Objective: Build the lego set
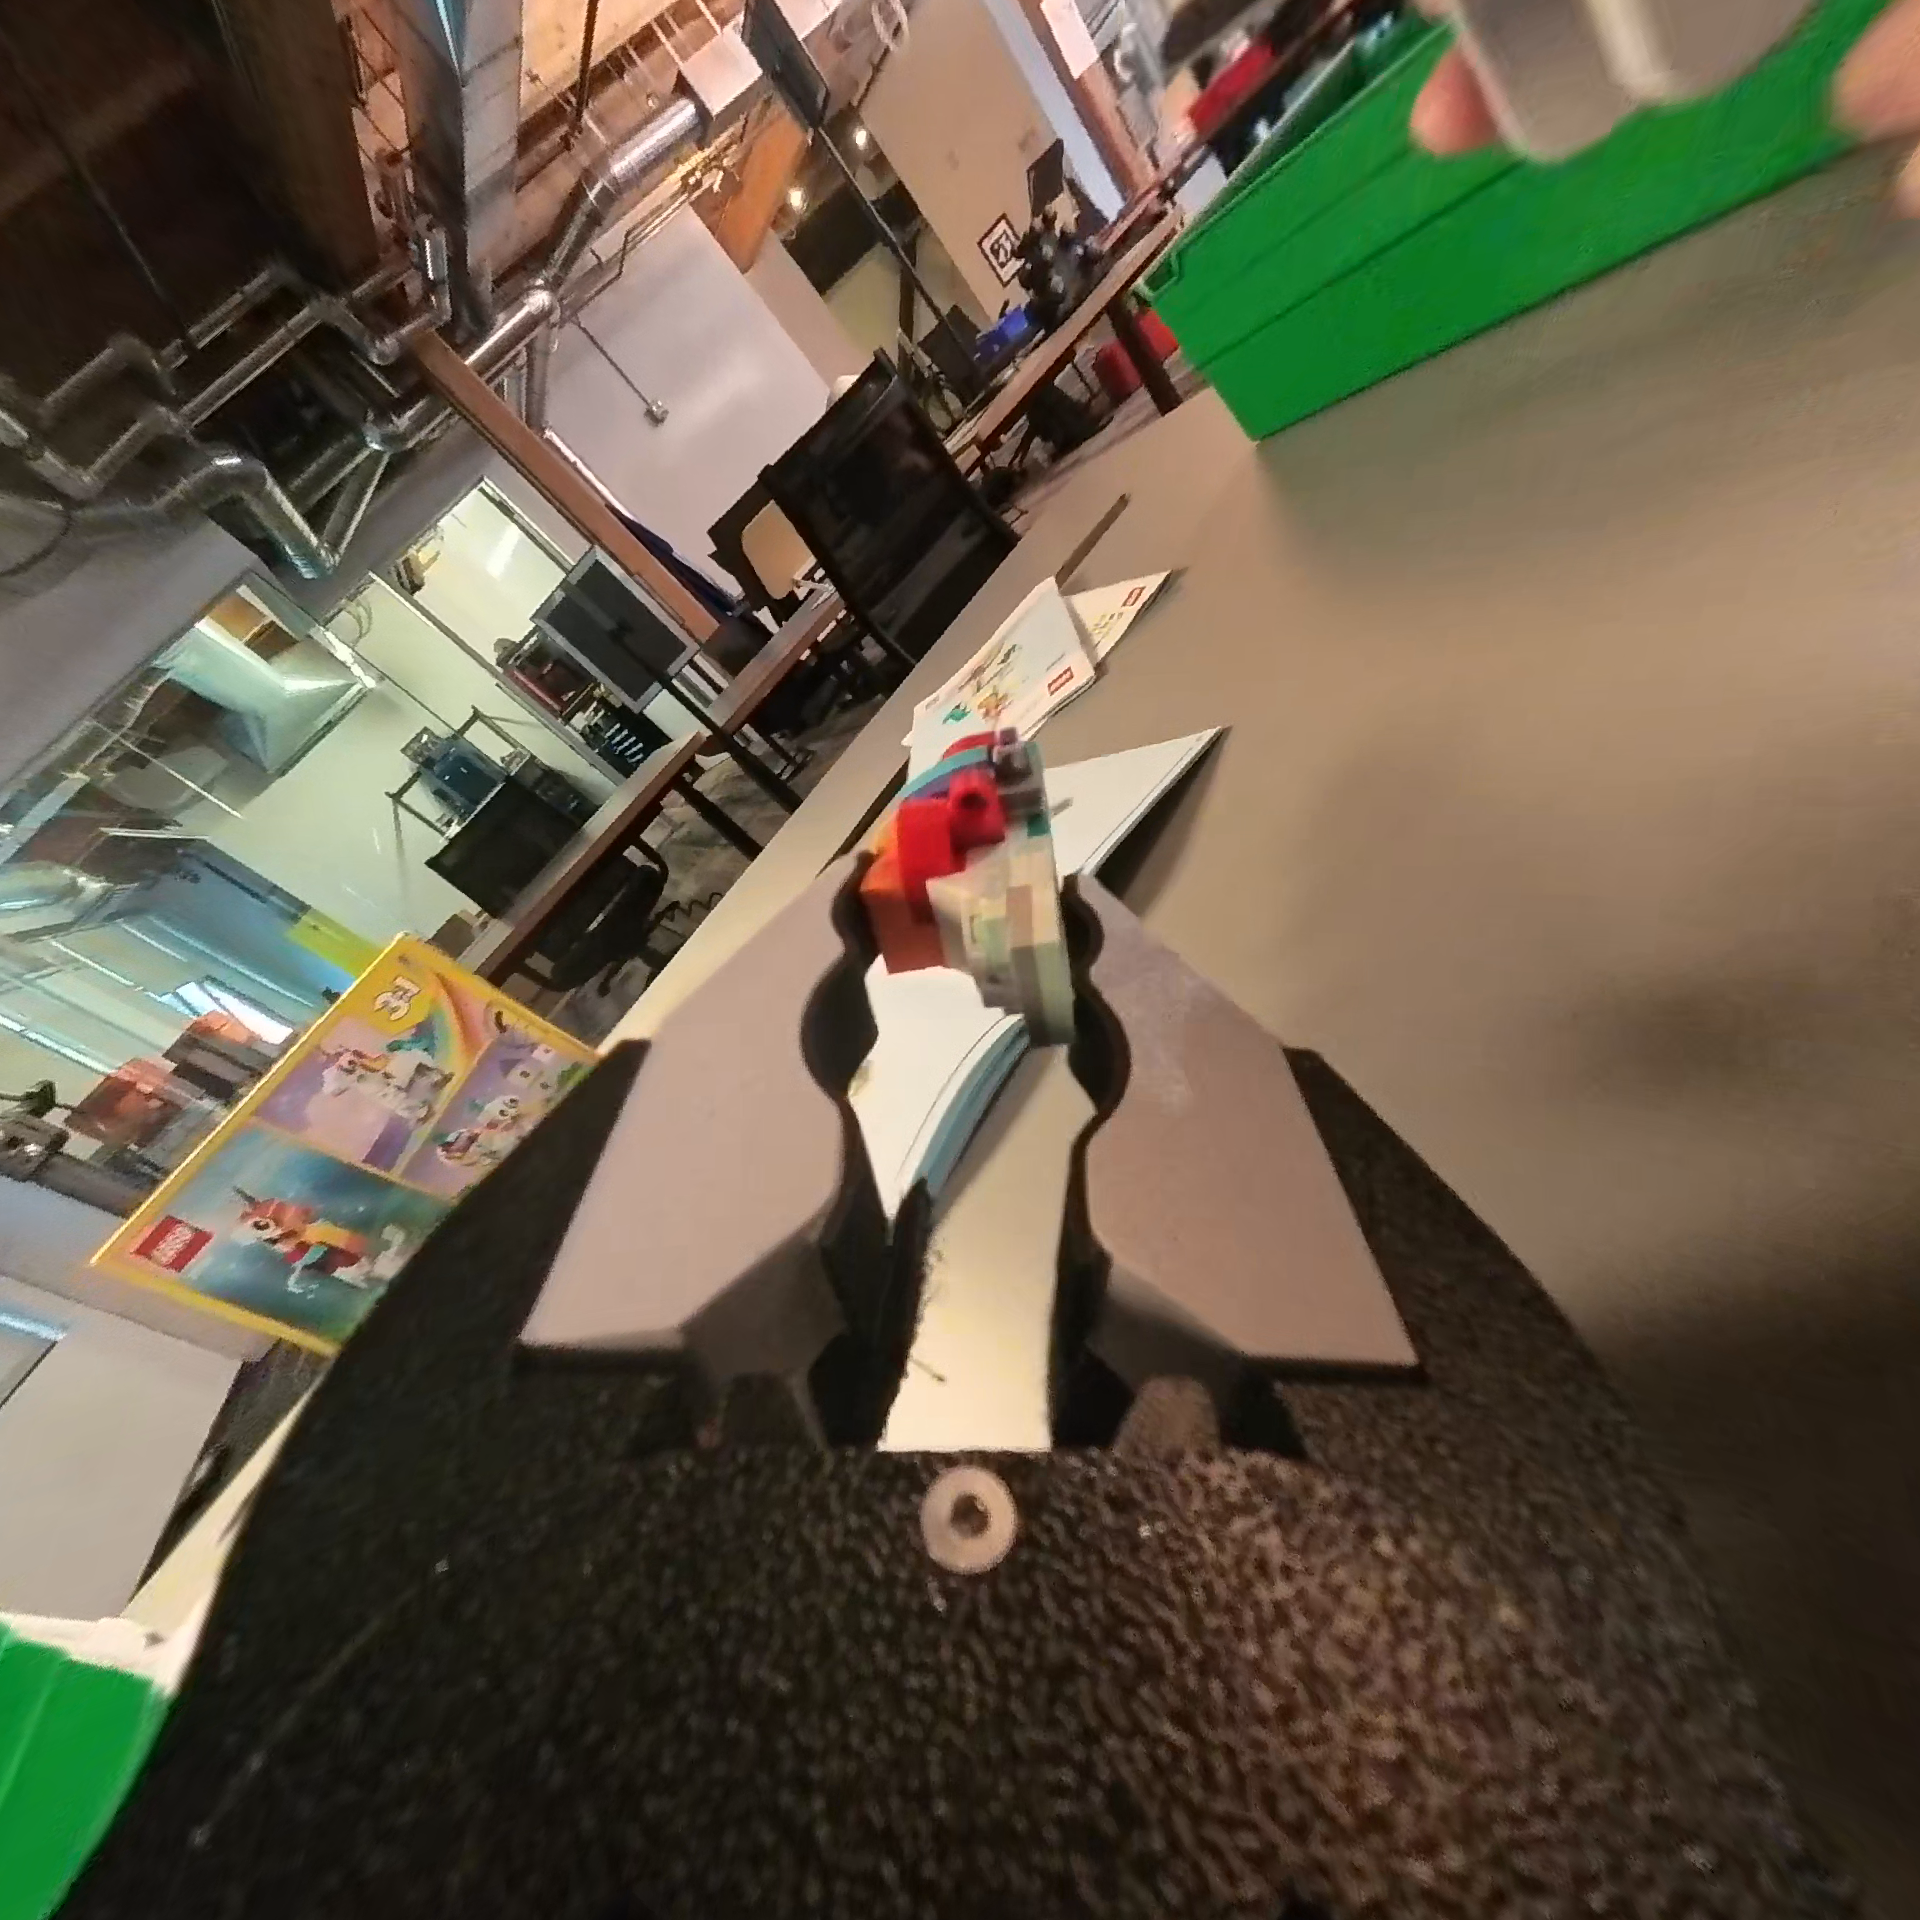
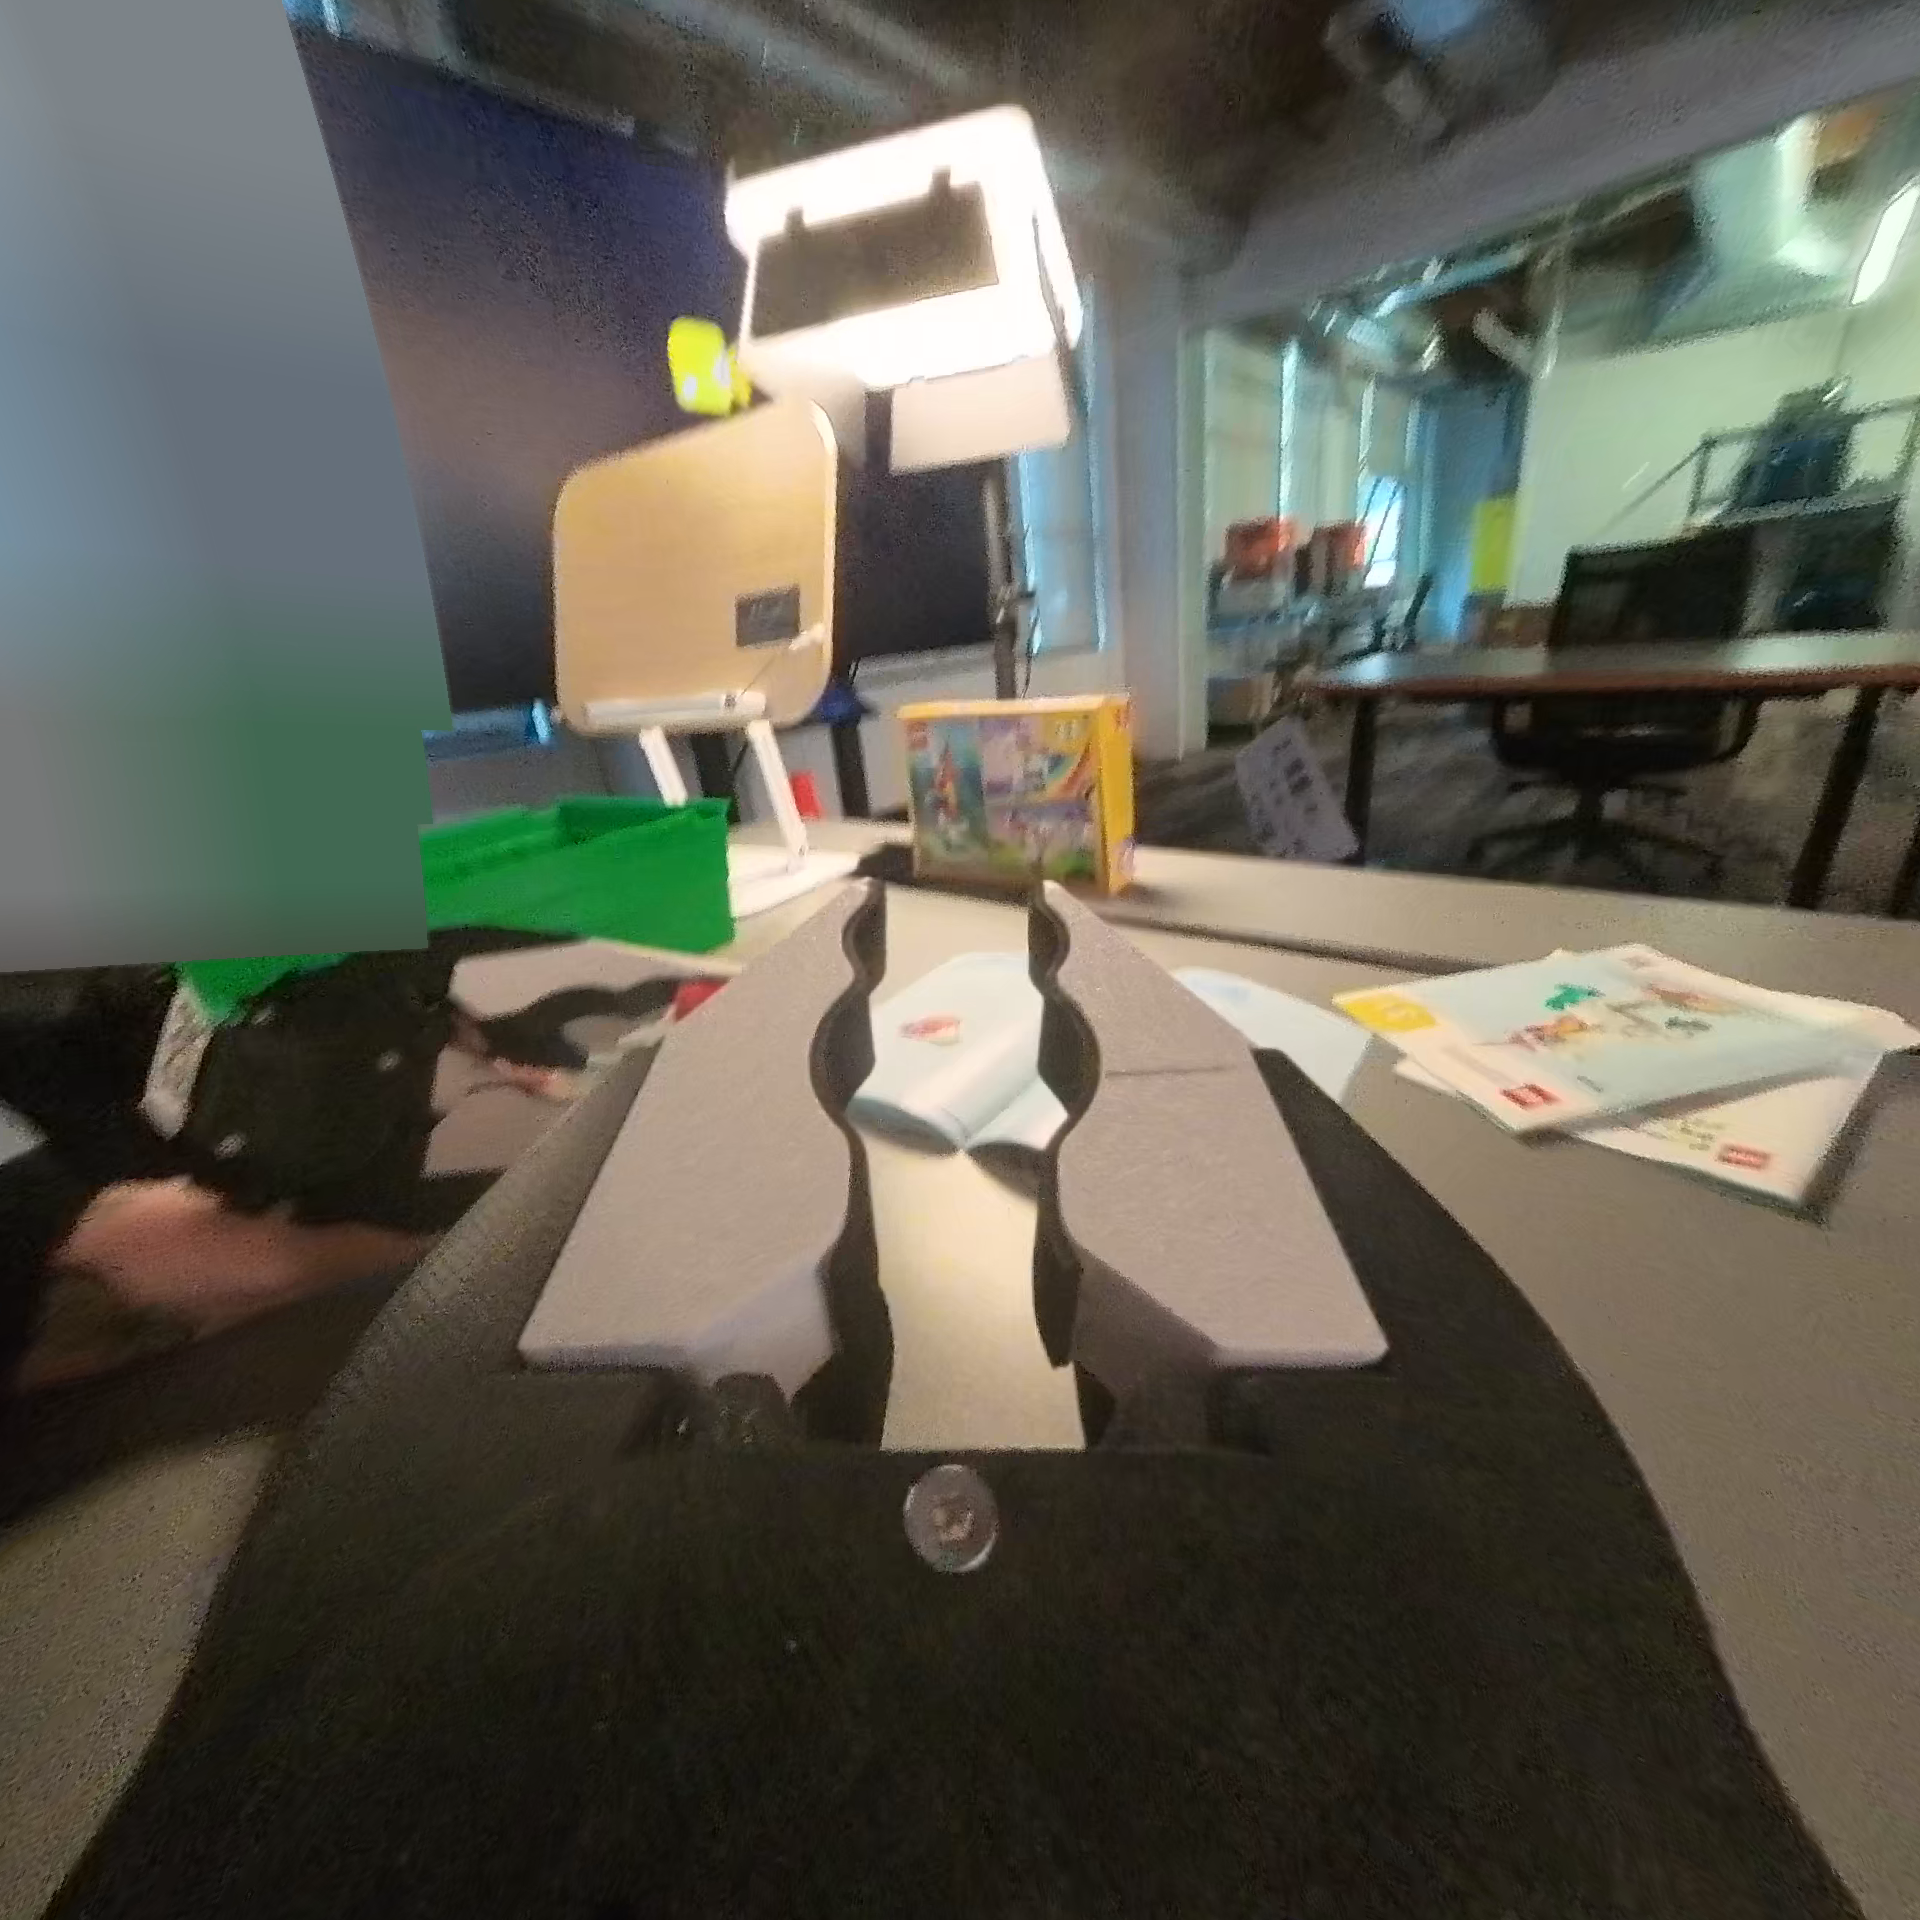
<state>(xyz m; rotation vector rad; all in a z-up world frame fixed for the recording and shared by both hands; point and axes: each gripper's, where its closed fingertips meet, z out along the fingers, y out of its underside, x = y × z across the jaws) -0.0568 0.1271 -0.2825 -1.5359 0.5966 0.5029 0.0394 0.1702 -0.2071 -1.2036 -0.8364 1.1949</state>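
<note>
My left gripper [image 1: 966,914] is shut on a small lego build [image 1: 935,862] of red, orange, white and pale green bricks, and holds it tilted above an open instruction booklet [image 1: 1132,800] on the grey table [image 1: 1507,831]. My right gripper [image 2: 956,904] is open and empty, its fingers apart, and it points over the same open booklet [image 2: 956,1049]. The left gripper's black body [image 2: 312,1049] shows blurred at the left of the right wrist view; the build cannot be made out there.
The yellow lego box [image 2: 1023,790] stands at the table's far edge and also shows in the left wrist view [image 1: 343,1153]. Green bins [image 2: 582,873] [image 1: 1455,270] sit on the table. Closed booklets [image 2: 1621,1039] lie to the right. A wooden stand [image 2: 696,582] and a lit lamp panel [image 2: 904,281] stand behind. Spacing between my two grippers at the tips: around 12 centimetres.
</note>
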